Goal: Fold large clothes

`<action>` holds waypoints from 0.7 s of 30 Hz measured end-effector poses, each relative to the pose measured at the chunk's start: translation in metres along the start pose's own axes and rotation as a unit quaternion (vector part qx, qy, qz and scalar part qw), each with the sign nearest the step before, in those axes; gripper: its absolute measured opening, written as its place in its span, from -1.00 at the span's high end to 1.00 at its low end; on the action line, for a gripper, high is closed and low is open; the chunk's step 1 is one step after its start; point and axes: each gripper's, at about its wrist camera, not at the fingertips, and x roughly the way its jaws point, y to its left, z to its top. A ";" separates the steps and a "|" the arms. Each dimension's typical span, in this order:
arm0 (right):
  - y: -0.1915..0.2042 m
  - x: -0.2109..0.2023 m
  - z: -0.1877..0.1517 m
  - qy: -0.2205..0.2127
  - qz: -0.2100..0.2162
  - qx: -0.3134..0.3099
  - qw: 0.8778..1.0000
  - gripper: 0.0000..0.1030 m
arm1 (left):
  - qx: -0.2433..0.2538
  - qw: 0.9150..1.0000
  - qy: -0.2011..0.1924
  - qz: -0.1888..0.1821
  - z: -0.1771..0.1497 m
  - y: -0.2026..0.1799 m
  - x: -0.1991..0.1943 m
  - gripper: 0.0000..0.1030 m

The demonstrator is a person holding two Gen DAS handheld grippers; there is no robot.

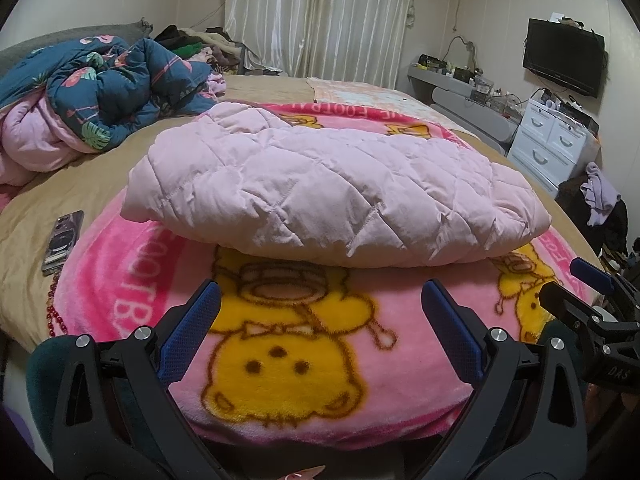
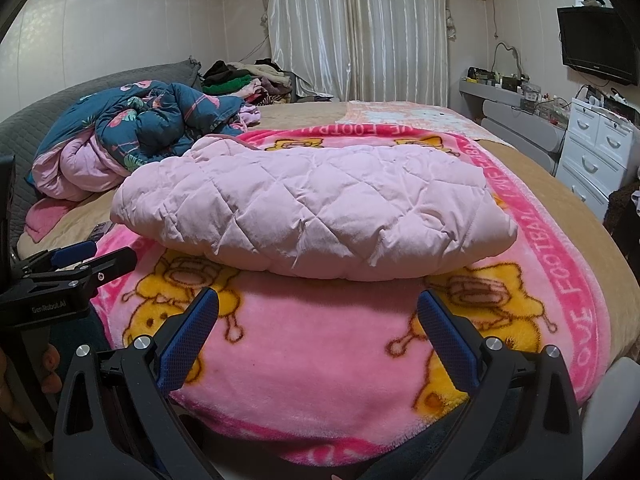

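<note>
A pale pink quilted jacket [image 1: 328,188] lies folded into a thick bundle on a pink cartoon blanket [image 1: 288,360] on the bed. It also shows in the right wrist view [image 2: 312,208]. My left gripper [image 1: 320,300] is open and empty, held just in front of the bundle's near edge, above the blanket. My right gripper [image 2: 318,308] is open and empty too, at the same distance from the bundle. The right gripper shows at the right edge of the left wrist view [image 1: 592,300]; the left gripper shows at the left edge of the right wrist view [image 2: 76,264].
A blue flamingo-print duvet [image 1: 100,100] is heaped at the bed's far left. A phone [image 1: 64,240] and red beads [image 1: 54,312] lie on the tan sheet at left. White drawers [image 1: 556,140], a shelf and a wall TV [image 1: 564,56] stand at right.
</note>
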 end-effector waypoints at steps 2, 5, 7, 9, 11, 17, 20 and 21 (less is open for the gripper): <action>0.000 0.000 0.000 0.000 0.000 0.000 1.000 -0.92 | 0.000 1.000 0.001 0.001 0.000 0.000 0.000 -0.82; -0.001 0.000 0.000 0.000 0.000 0.000 1.000 -0.92 | 0.001 1.000 0.001 0.001 0.000 0.000 0.000 -0.82; -0.001 0.000 0.000 -0.001 -0.001 0.000 1.000 -0.92 | 0.001 1.000 0.000 0.001 0.000 0.000 0.000 -0.82; -0.001 0.000 0.001 0.000 0.000 0.000 1.000 -0.92 | 0.000 1.000 0.001 0.000 0.000 0.000 0.000 -0.82; -0.001 0.000 0.001 -0.001 -0.002 -0.001 1.000 -0.92 | 0.001 1.000 0.001 -0.002 -0.001 -0.001 0.000 -0.82; -0.003 0.000 0.003 0.000 -0.007 0.001 1.000 -0.92 | 0.003 1.000 0.001 -0.001 -0.001 -0.002 0.001 -0.82; -0.003 0.000 0.003 -0.001 -0.011 0.000 1.000 -0.92 | 0.003 1.000 0.002 -0.010 -0.001 -0.002 0.000 -0.82; -0.001 -0.001 0.002 -0.002 -0.013 0.000 1.000 -0.92 | 0.003 1.000 0.003 -0.011 -0.001 -0.002 0.000 -0.82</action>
